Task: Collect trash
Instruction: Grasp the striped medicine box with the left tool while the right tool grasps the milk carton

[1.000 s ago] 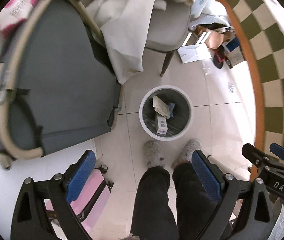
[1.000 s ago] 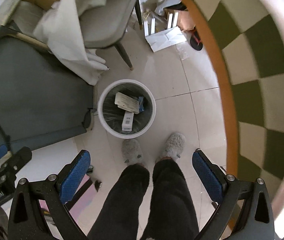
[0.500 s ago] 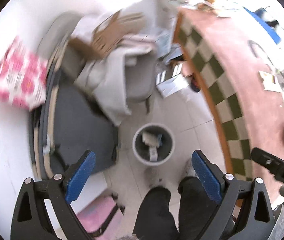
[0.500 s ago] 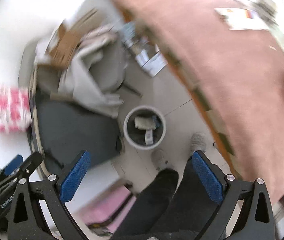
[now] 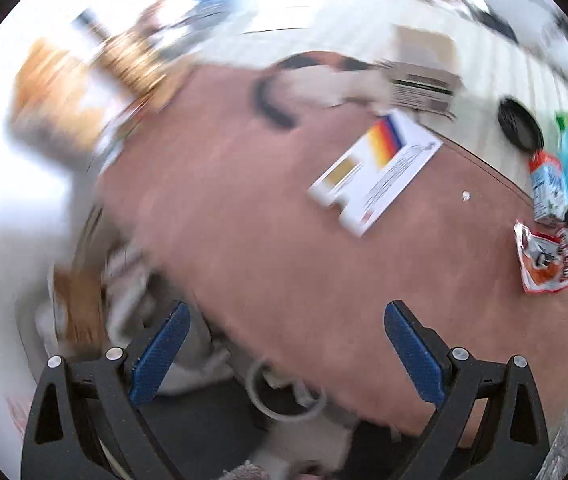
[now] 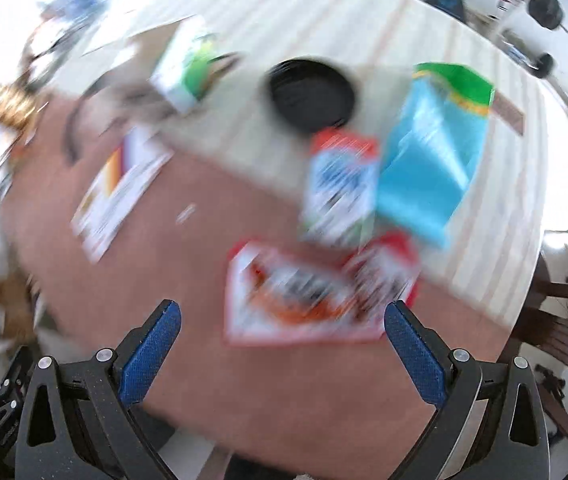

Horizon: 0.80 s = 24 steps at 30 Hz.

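Surface: reddish-brown tabletop (image 6: 211, 380) fills both blurred views, with a pale striped part at its far side.
Left tool (image 5: 286, 354): spread wide, holding nothing, over the tabletop edge.
Right tool (image 6: 281, 354): jaws wide apart, empty, just short of the litter.
Trash: red-and-white snack wrapper (image 6: 308, 292) lies flat at 12 o'clock from the right tool; a small carton (image 6: 340, 184) and a blue-green packet (image 6: 432, 152) sit beyond it, toward 1 o'clock.
Other litter: white flattened box (image 5: 376, 172) at 12 o'clock in the left view; black round lid (image 6: 310, 96) farther off.
Bin: grey rim (image 5: 279, 396) shows low in the left view, below the tabletop.
Technique: probably settle the right tool first, come low, and pinch the wrapper's near edge, since it lies flat.
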Each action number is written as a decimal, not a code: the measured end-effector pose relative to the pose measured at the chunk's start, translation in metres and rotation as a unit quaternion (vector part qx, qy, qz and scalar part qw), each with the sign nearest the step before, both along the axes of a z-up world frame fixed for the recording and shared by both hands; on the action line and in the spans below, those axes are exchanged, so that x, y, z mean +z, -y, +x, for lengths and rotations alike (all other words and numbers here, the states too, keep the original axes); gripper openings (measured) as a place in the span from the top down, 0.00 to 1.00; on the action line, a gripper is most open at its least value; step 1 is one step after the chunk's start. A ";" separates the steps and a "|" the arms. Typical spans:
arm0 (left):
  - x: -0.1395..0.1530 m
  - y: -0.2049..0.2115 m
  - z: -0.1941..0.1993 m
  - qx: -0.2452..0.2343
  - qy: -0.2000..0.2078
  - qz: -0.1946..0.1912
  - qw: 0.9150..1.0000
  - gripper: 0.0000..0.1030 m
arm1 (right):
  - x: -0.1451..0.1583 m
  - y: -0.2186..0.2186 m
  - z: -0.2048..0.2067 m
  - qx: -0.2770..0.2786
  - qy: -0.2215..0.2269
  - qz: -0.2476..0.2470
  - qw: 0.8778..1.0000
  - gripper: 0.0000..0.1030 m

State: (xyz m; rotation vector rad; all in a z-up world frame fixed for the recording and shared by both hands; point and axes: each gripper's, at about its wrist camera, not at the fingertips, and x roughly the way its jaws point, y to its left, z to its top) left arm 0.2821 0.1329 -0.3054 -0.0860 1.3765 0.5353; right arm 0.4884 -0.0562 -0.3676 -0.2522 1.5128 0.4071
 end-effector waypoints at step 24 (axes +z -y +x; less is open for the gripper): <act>-0.109 -0.024 0.150 -0.243 -0.139 -0.101 0.955 0.29 | -0.082 -0.005 0.102 -0.065 -0.075 -0.003 0.995 0.47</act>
